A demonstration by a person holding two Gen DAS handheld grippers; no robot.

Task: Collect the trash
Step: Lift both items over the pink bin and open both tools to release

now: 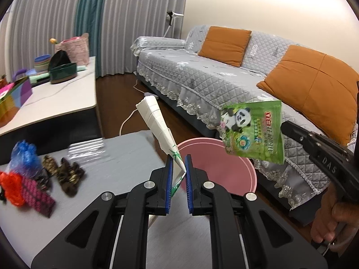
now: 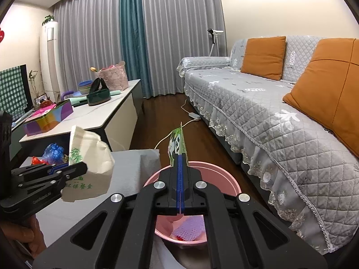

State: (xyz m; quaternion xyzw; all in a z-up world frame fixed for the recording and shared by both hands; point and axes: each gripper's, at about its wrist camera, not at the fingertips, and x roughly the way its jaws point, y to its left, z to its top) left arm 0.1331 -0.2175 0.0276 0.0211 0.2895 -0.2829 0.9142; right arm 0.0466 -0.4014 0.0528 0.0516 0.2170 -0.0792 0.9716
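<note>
living room, grey sofa [image 2: 258,103] beyond. your left gripper [image 1: 178,168] clamps crumpled white paper bag [image 1: 157,121]; right gripper [image 2: 180,170] pinches flat green panda wrapper [image 2: 177,144] above round pink plastic bin [image 2: 233,185]. bin already holds scraps; both pieces still undropped, table [image 1: 130,154] clutter left.

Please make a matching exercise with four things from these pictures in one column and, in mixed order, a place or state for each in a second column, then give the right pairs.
Things
1. green panda packet
2. white paper bag
3. pink bucket
4. orange cushion

Places or states
A. on the grey sofa
B. held by the left gripper
C. on the floor, beside the grey table
D. held by the right gripper

Pairs: 1-D, 2-B, 3-C, 4-A
</note>
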